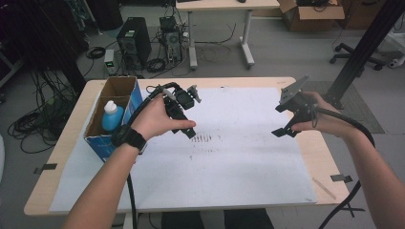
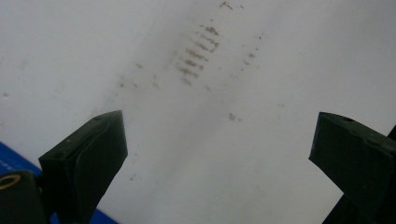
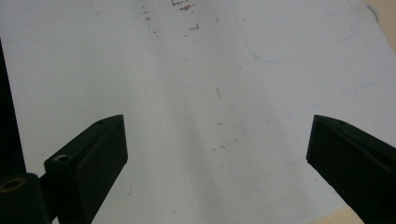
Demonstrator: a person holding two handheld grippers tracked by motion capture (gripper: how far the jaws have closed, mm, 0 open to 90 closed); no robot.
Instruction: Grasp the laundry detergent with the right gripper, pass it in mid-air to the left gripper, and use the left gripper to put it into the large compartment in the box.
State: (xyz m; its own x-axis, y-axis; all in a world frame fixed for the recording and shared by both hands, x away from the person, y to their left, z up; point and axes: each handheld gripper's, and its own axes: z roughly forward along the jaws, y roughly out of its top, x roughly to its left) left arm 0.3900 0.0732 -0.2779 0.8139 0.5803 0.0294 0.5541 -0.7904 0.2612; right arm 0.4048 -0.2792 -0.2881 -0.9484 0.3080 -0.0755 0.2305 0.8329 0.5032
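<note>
left gripper: jaws spread wide, nothing between, over stained white sheet
right gripper: jaws apart, empty, above sheet's right side
bottle: upright in cardboard box, tabletop's left edge
next, my guess: keep the left gripper's jaws wide and lift clear of the box wall first

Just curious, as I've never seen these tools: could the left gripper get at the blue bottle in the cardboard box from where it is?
Probably yes. The left gripper is open and empty beside the cardboard box, whose top is open, and the blue bottle stands upright inside, uncovered.
</note>
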